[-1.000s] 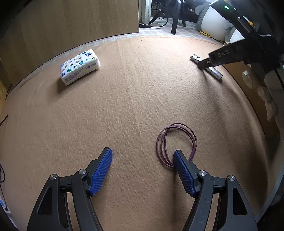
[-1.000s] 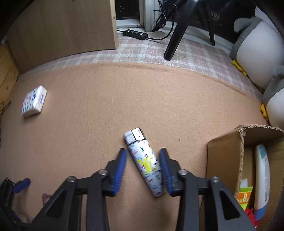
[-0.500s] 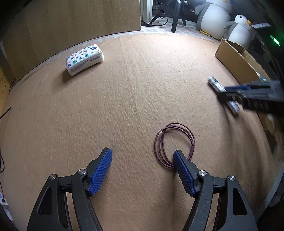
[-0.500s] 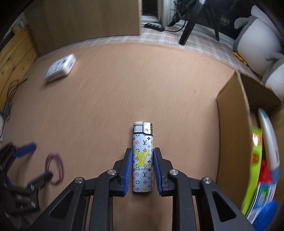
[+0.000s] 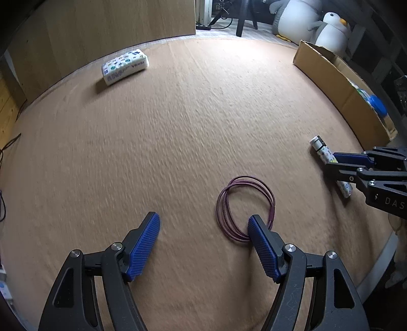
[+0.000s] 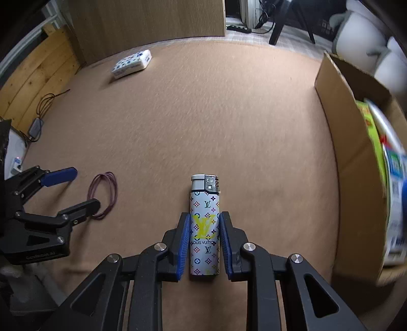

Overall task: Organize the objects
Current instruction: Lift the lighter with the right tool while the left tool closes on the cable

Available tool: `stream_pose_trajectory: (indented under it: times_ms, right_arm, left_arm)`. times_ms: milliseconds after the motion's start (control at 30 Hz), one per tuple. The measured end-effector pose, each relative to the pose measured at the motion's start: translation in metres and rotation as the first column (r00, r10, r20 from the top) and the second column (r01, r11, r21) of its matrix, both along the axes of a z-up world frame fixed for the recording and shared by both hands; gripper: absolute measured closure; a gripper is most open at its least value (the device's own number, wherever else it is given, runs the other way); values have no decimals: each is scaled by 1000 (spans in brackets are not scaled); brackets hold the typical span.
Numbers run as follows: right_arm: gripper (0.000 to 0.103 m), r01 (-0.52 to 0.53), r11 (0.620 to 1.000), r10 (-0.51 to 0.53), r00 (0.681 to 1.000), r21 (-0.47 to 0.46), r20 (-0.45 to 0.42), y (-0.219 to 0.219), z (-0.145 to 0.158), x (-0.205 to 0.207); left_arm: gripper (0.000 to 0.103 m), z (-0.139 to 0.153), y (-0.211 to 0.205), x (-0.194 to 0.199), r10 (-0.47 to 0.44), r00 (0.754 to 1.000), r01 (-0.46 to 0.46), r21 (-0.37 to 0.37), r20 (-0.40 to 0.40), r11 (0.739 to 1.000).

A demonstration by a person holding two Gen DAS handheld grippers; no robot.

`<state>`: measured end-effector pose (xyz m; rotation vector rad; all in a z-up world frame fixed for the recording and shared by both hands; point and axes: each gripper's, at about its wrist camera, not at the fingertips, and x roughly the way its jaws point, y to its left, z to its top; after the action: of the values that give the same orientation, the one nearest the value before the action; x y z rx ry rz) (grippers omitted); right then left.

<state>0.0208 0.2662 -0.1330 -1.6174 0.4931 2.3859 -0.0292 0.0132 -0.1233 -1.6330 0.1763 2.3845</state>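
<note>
My right gripper (image 6: pixel 204 217) is shut on a white lighter (image 6: pixel 205 224) with coloured monogram print and holds it above the tan carpet. In the left wrist view the same lighter (image 5: pixel 321 150) shows at the right edge, clamped in the right gripper (image 5: pixel 338 163). My left gripper (image 5: pixel 203 221) hangs open over the carpet, its right finger (image 5: pixel 262 244) just over the near side of a coiled purple cord (image 5: pixel 245 206). In the right wrist view that cord (image 6: pixel 103 194) lies beside the left gripper (image 6: pixel 73 188). A patterned tissue pack (image 5: pixel 124 66) lies far left.
An open cardboard box (image 6: pixel 353 157) with several packets and a blue-capped bottle stands to the right; the left wrist view shows the box (image 5: pixel 330 76) at the far right. Stuffed penguins (image 5: pixel 313 23) sit behind it. A wooden panel (image 5: pixel 101 28) borders the carpet at the back.
My right gripper closed on the lighter, lifted it off the carpet and carried it toward the near right beside the box. The left gripper drifted a little sideways, still open over the cord.
</note>
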Motion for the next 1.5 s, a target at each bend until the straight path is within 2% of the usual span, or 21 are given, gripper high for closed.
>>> stream_pose_trajectory:
  times_ms: [167, 233, 267, 300, 400, 700, 900, 1033, 1100, 1133, 1167, 1233, 1300, 1500]
  right_arm:
    - [79, 13, 1000, -13, 1000, 6, -6, -2, 0, 5]
    - [66, 27, 999, -26, 1000, 20, -9, -1, 2, 8]
    - [56, 30, 999, -29, 999, 28, -12, -1, 3, 9]
    - [53, 32, 999, -31, 999, 36, -15, -1, 4, 10]
    - [53, 26, 998, -26, 1000, 57, -5, -1, 4, 11]
    - [53, -9, 995, 6, 1000, 98, 30, -5, -1, 1]
    - [53, -24, 992, 19, 999, 126, 44, -7, -3, -3]
    - [53, -41, 990, 35, 998, 134, 49, -7, -3, -2]
    - [55, -44, 989, 37, 998, 138, 50, -7, -3, -2]
    - [57, -46, 989, 40, 998, 139, 50, -7, -3, -3]
    - [62, -49, 989, 42, 998, 139, 48, -7, -3, -3]
    - [71, -57, 989, 51, 998, 140, 47, -8, -2, -4]
    - [82, -65, 988, 59, 997, 137, 45, -9, -1, -4]
    - [82, -50, 990, 47, 998, 130, 32, -8, 0, -3]
  left_arm:
    - [27, 3, -1, 2, 9, 1000, -9, 29, 16, 1000]
    - [27, 6, 1, 2, 13, 1000, -14, 62, 25, 998]
    - [26, 6, 4, 4, 7, 1000, -9, 72, 28, 997]
    - [25, 6, 8, 5, -2, 1000, 0, 70, 29, 998]
    - [22, 4, 19, 12, -10, 1000, 9, 28, 14, 1000]
    - [23, 3, 31, 1, -4, 1000, 4, -14, -10, 1000]
    - [37, 6, 34, 5, -27, 999, 27, -5, -27, 1000]
    - [58, 9, 31, 7, -39, 999, 40, 13, -35, 999]
    - [70, 10, 28, 8, -36, 999, 37, 44, -32, 998]
    - [79, 10, 26, 7, -29, 999, 30, 57, -27, 998]
    - [87, 10, 23, 5, -18, 1000, 20, 76, -20, 997]
    - [97, 10, 17, 2, 1, 1000, -1, 122, 1, 993]
    - [98, 9, 12, -1, 12, 1000, -15, 158, 22, 987]
    - [98, 10, 5, -2, 26, 999, -32, 183, 35, 983]
